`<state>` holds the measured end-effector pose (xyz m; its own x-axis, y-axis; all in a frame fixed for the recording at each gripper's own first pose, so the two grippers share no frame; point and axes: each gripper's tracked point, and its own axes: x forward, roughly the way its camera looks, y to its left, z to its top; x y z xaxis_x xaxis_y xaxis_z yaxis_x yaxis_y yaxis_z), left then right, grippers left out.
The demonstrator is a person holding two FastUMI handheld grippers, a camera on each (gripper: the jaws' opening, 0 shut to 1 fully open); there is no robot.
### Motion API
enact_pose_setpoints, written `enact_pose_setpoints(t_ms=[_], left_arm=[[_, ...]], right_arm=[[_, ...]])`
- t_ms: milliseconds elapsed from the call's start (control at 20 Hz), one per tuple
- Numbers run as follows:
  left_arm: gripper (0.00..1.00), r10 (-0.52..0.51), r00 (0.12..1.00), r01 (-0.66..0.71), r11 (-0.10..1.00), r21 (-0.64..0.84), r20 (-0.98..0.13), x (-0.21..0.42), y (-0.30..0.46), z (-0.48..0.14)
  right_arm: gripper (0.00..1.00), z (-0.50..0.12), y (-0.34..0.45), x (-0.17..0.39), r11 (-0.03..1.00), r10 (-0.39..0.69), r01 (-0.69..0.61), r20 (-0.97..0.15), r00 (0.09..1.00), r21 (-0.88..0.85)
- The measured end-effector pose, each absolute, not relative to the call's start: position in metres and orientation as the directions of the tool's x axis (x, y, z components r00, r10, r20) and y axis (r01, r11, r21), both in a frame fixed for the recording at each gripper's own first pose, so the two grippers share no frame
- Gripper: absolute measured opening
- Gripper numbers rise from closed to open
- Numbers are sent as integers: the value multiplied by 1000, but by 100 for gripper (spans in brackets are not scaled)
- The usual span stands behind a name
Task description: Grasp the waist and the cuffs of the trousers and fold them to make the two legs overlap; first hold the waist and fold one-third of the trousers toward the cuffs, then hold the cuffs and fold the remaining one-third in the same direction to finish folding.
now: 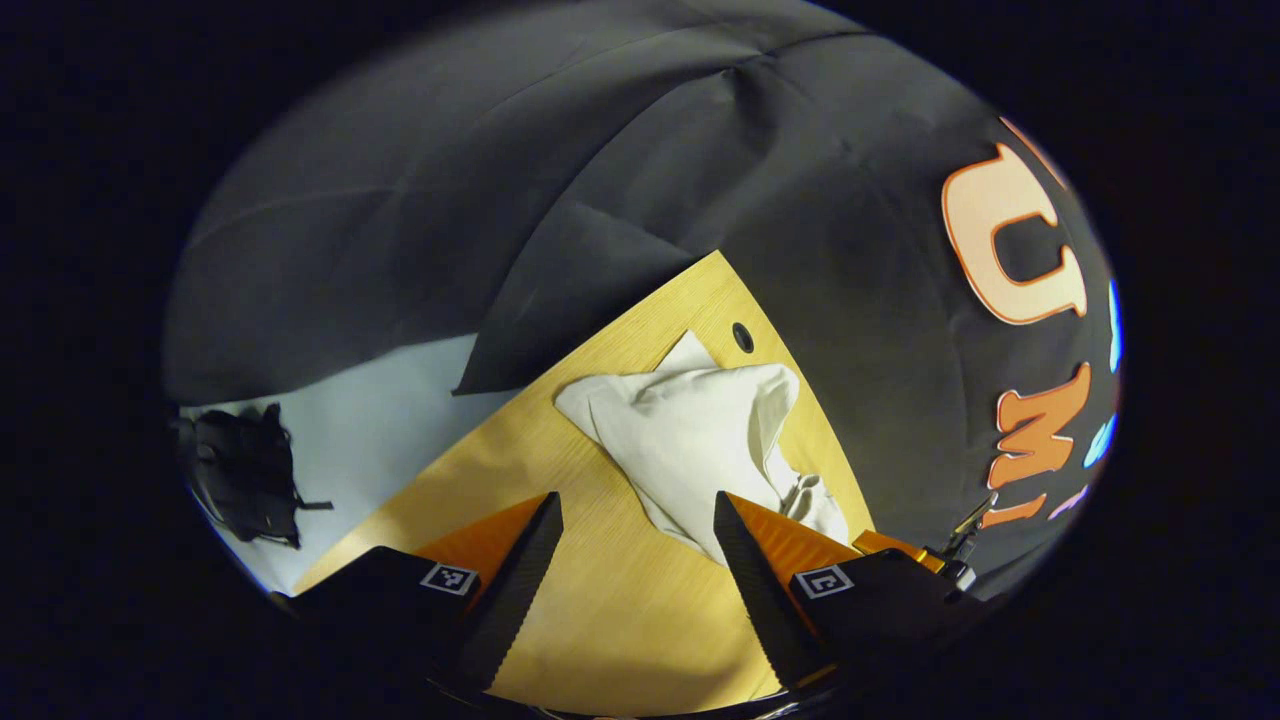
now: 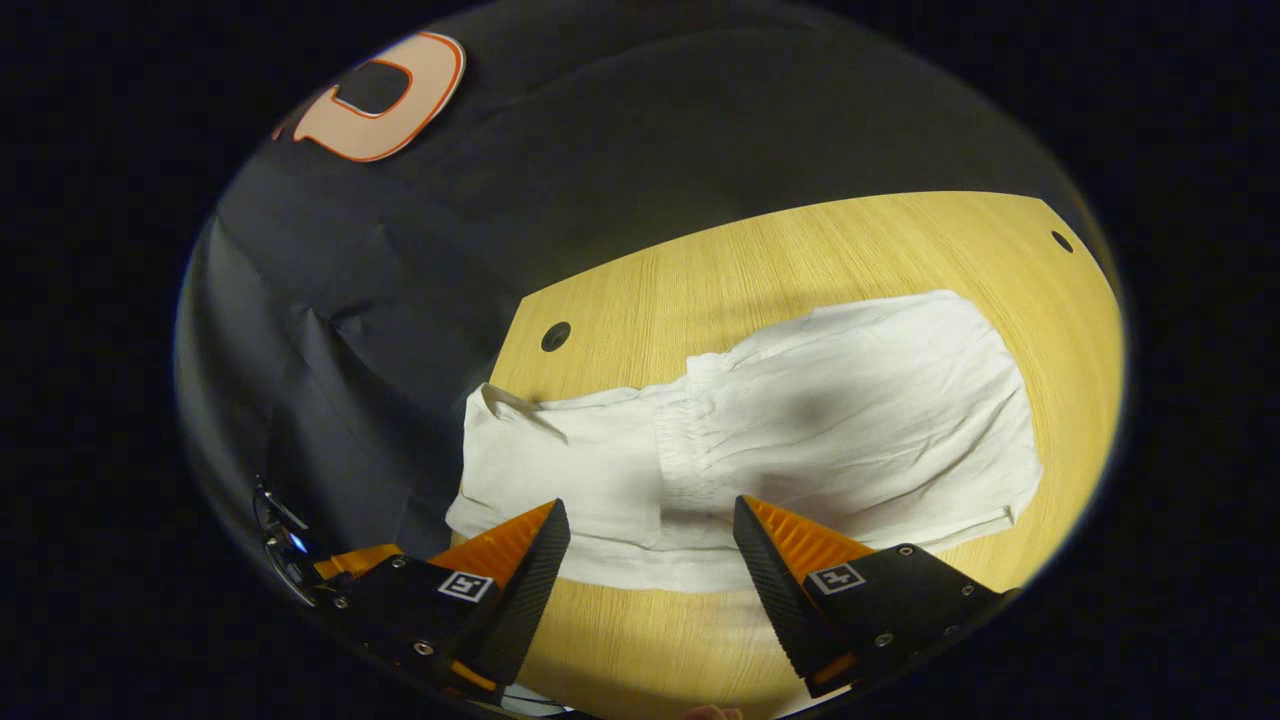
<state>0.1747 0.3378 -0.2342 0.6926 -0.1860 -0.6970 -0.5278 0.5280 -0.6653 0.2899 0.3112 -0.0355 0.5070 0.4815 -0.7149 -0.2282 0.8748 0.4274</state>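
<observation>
Wooden worktop (image 2: 800,250) with round cable holes, black cloth wall behind it. White trousers (image 2: 830,430) lie on the worktop, partly folded: elastic waist band sits across the middle of the garment, upper layer lying over the lower one, one end reaching the worktop edge near a hole (image 2: 555,336). In left gripper view the trousers (image 1: 690,440) look bunched, close to the far edge by another hole (image 1: 742,337). Pale floor (image 1: 390,400) beyond the worktop, with a dark bundle (image 1: 245,475) on it, can't tell what. Right gripper (image 2: 650,545) released, jaws spread, hovering over the near hem of the trousers, nothing between the fingers. Left gripper (image 1: 635,545) also released, jaws wide, above bare worktop just beside the trousers.
</observation>
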Motion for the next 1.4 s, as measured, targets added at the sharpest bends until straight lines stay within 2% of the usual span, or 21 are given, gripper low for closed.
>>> enact_pose_setpoints(t_ms=[550, 1000, 1050, 1100, 1150, 1200, 1300, 1400], left_arm=[[100, -241, 698, -574, 376, -728, -674, 223, 316, -282], [99, -253, 744, -541, 317, -779, -619, 280, 313, -293], [89, -253, 739, -543, 325, -774, -624, 285, 314, -297], [97, -255, 733, -544, 336, -769, -630, 288, 313, -302], [75, -250, 731, -546, 344, -764, -635, 290, 313, -305], [62, -244, 728, -551, 348, -758, -641, 296, 314, -312], [24, -243, 742, -542, 331, -773, -625, 308, 313, -316], [17, -231, 737, -548, 348, -761, -636, 308, 317, -320]], right_arm=[[98, -32, 246, 290, 894, 435, -153, -735, 520, 421], [98, -28, 220, 294, 854, 474, -84, -702, 532, 513], [98, -27, 216, 294, 850, 474, -72, -700, 534, 521], [98, -27, 213, 295, 847, 474, -61, -699, 536, 527], [99, -28, 209, 296, 846, 471, -51, -698, 540, 531], [98, -28, 205, 297, 845, 467, -43, -698, 543, 533], [98, -26, 198, 298, 844, 464, -33, -697, 547, 536], [98, -24, 193, 293, 845, 462, -34, -697, 549, 533]])
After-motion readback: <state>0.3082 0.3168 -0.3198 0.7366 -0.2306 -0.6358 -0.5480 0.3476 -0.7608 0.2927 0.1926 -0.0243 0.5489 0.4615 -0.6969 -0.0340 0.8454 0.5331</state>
